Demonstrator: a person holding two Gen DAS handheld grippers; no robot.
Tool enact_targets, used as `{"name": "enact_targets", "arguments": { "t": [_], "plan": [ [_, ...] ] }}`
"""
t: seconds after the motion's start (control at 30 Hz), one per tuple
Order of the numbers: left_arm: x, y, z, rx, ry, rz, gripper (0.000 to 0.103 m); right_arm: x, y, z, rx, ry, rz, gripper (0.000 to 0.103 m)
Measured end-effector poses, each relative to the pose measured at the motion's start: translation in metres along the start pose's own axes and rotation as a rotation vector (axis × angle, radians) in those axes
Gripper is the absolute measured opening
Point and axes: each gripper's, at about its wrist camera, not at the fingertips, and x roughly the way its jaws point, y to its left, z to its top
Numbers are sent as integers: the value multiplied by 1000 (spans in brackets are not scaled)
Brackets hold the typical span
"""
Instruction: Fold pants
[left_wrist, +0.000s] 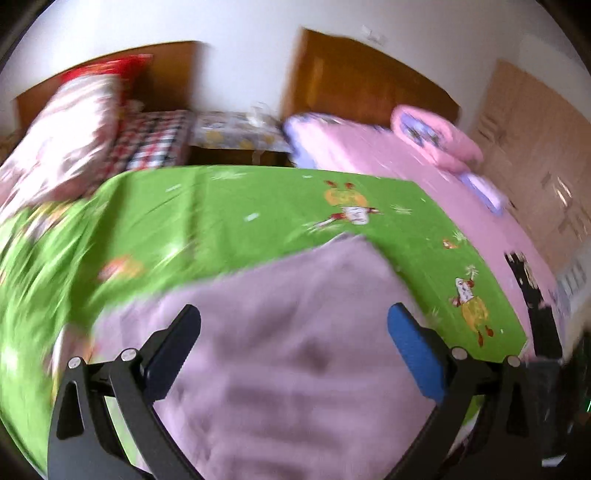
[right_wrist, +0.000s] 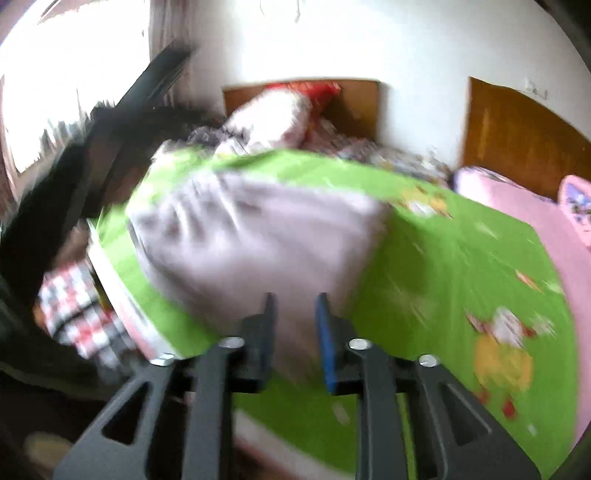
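The pale lilac pants (left_wrist: 295, 350) (right_wrist: 251, 236) lie bunched on the green cartoon-print sheet (left_wrist: 258, 199) (right_wrist: 461, 258). The right gripper (right_wrist: 293, 310) is clenched on a fold at the pants' near edge. The left gripper (left_wrist: 293, 317) hangs released, jaws spread wide above the pants. Beyond the sheet sit a pink-covered bed (left_wrist: 388, 155), a rolled pink blanket (left_wrist: 436, 136) and a checked bedspread (left_wrist: 155, 140).

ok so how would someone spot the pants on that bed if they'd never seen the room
Find the bright green cartoon-print sheet spread over the bed. The pants are the pale lilac-grey cloth lying on it near its front edge, under the open left hand-held gripper. They are plain and unprinted, unlike the green sheet and the pink bedding beyond.
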Motion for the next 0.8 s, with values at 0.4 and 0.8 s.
{"name": "enact_targets", "arguments": {
  "t": [0.4,0.8],
  "plan": [
    [19,2,-97,107,27,237,102,86,3,18,-98,212,183,86],
    [14,4,-105,82,7,233,102,193,-23,100,-286,352,176,86]
  ]
}}
